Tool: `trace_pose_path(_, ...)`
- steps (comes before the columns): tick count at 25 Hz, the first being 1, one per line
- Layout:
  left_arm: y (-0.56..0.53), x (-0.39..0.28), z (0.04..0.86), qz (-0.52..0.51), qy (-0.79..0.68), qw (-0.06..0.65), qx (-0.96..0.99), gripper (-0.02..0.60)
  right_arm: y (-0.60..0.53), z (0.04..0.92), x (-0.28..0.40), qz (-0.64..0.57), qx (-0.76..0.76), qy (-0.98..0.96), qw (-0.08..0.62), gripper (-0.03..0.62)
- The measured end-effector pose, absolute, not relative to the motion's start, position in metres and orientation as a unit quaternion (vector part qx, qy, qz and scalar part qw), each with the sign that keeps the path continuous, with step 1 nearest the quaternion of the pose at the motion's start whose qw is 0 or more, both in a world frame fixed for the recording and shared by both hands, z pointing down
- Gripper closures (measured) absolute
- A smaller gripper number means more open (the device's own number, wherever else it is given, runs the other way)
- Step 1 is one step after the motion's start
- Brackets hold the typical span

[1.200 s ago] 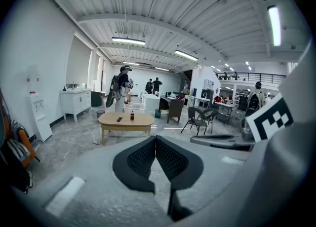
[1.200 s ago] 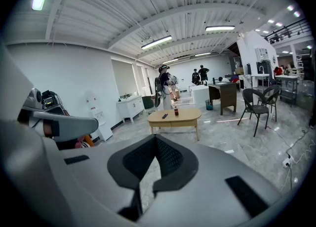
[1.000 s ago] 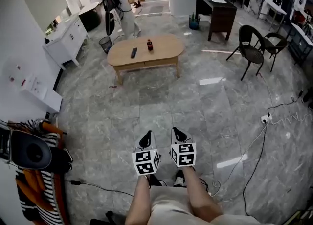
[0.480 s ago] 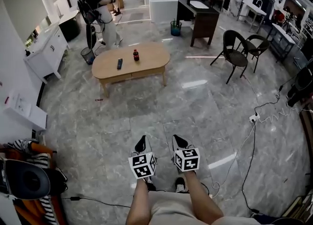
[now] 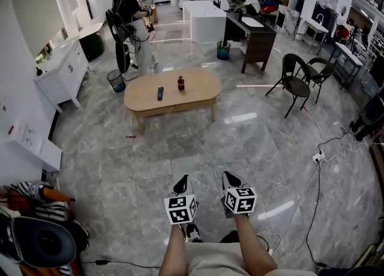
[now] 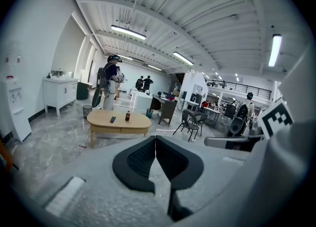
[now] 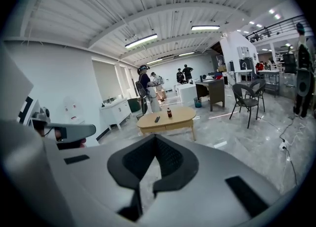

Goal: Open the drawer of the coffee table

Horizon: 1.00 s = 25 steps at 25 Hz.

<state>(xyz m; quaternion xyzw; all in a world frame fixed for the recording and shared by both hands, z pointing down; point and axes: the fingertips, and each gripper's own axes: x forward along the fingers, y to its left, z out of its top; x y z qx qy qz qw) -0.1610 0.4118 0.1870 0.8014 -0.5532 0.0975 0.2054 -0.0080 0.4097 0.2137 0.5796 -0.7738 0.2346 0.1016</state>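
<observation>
The oval wooden coffee table [image 5: 174,93] stands several steps ahead on the grey marble floor. A drawer front [image 5: 177,108] shows under its top, closed. On the top lie a dark remote [image 5: 160,93] and a small cola bottle [image 5: 180,83]. The table also shows far off in the left gripper view [image 6: 118,121] and the right gripper view [image 7: 167,118]. My left gripper [image 5: 182,179] and right gripper [image 5: 228,177] are held side by side low in front of me, both shut and empty, far short of the table.
A person with a backpack [image 5: 128,20] stands behind the table beside a bin [image 5: 116,80]. Two black chairs [image 5: 300,83] stand at the right, a dark desk [image 5: 257,36] behind. Cables [image 5: 315,173] trail on the floor at right. A white cabinet [image 5: 60,74] lines the left wall.
The view has shifted: the table now sits a little further right and lower than half a second ago. Both grippers stay side by side and shut. The person behind the table has turned.
</observation>
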Motion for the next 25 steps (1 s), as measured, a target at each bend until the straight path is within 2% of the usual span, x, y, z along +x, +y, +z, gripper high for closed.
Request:
trace_pose_path(6,0.406,-0.189,0.192,0.088,-0.545,0.218,0.805,0.571,0.411,0.218,-0.033,0.229,0.587,-0.768,0.119,0.579)
trace_pose_path(12,0.394,-0.18,0.199,0.073,-0.531,0.24,0.809,0.571,0.419,0.228,-0.012,0.228,0.609,-0.747,0.139,0.579)
trace_pose_path(16,0.388,-0.175,0.206,0.09,-0.52,0.233,0.817,0.571,0.413,0.232,0.001,0.235,0.627,-0.732,0.125,0.579)
trace_pose_path(25,0.319,-0.196,0.207,0.121,-0.546,0.212,0.802,0.571,0.33,0.24,-0.021,0.245,0.601,-0.751,0.119,0.579)
